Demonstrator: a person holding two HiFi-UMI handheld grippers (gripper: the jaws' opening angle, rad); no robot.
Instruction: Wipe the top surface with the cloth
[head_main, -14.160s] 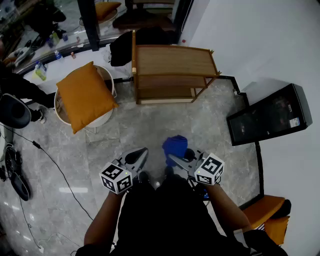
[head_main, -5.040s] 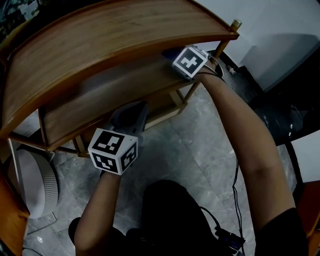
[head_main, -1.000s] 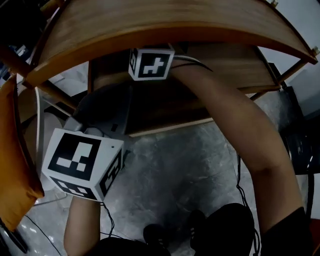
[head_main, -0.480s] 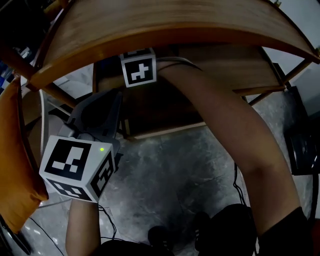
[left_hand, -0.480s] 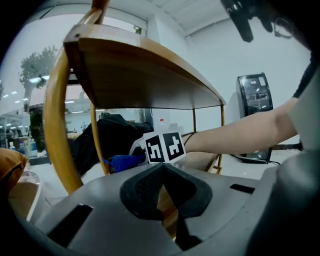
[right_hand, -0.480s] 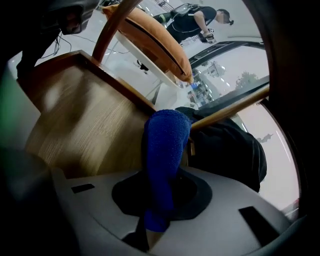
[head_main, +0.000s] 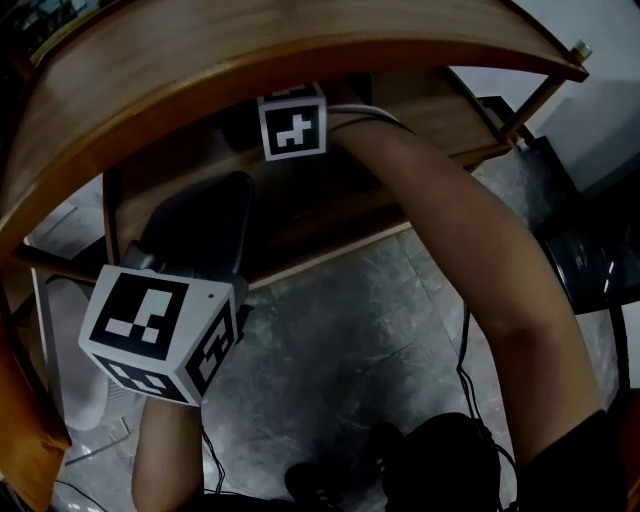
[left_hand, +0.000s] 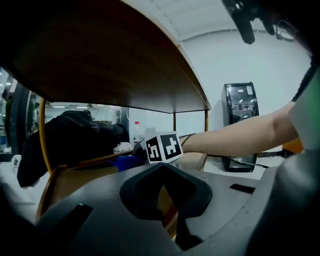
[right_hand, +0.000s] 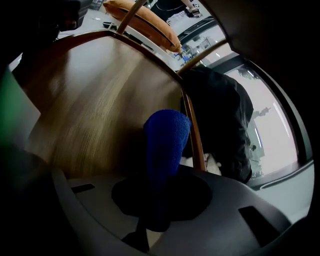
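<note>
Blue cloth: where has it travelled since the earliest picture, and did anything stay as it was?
The right gripper carried the blue cloth from mid-air onto the wooden rack's middle shelf, then leftwards along it. It kept its grip; the left gripper stayed shut and empty.

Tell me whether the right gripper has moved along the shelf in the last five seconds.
Yes. The right gripper has slid left along the middle shelf, away from the right front post it was beside, toward the shelf's centre.
</note>
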